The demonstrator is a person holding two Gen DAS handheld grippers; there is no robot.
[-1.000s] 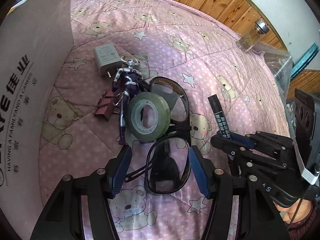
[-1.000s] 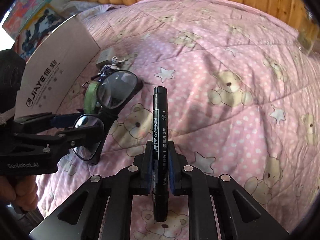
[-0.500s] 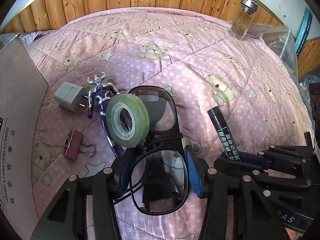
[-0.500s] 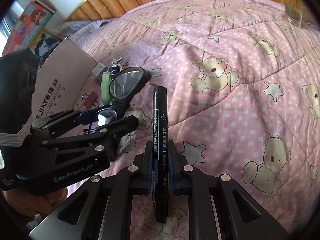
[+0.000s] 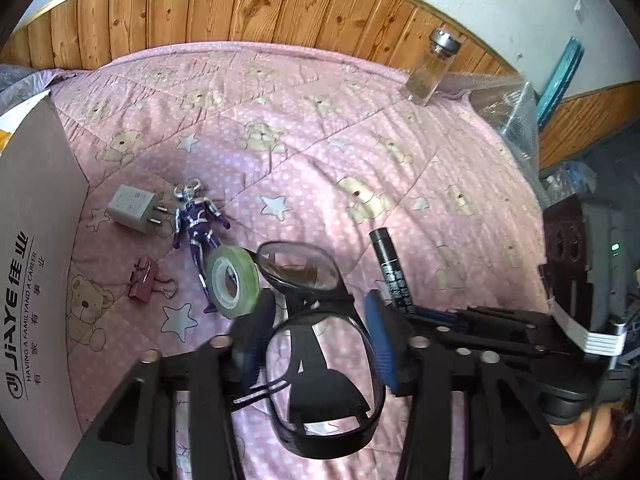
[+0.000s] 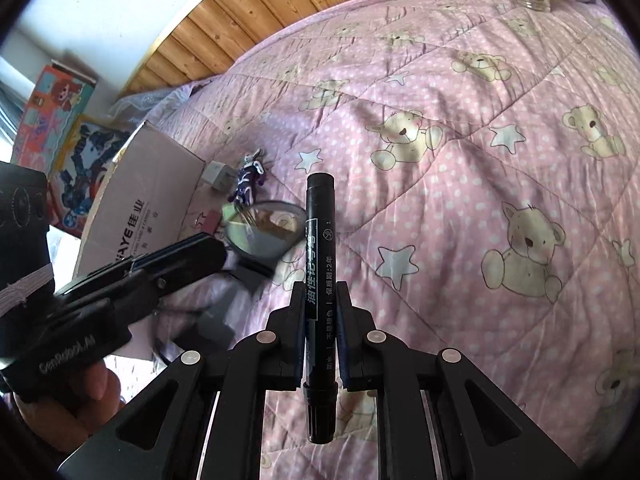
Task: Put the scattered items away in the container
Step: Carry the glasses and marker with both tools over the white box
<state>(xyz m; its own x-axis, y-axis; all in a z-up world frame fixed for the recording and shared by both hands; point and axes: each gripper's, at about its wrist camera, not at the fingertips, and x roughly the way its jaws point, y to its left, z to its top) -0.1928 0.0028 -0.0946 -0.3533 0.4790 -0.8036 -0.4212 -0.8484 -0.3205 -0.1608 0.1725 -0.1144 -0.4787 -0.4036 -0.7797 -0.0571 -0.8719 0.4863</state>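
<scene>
Black-framed glasses (image 5: 320, 360) hang above the pink quilt, and my left gripper (image 5: 316, 340) is shut on their near lens with its blue pads (image 5: 378, 336). In the right wrist view the same glasses (image 6: 264, 232) show beyond the left gripper (image 6: 140, 272). My right gripper (image 6: 320, 292) is shut on a black marker (image 6: 320, 280) that points forward; the marker (image 5: 392, 272) also appears in the left wrist view. A green tape roll (image 5: 234, 282) stands on edge over the legs of a purple figure (image 5: 196, 226). The cardboard box (image 5: 36, 280) is at the left.
A white charger (image 5: 132, 208) and a red binder clip (image 5: 142, 280) lie on the quilt (image 5: 320, 160) near the box wall. A glass jar (image 5: 434, 68) stands at the far edge by the wooden panelling. Bubble wrap sits at the right.
The left gripper has closed on the glasses and lifted them off the quilt. Both grippers have risen and pulled back. The tape roll has come off the glasses and tipped onto its edge.
</scene>
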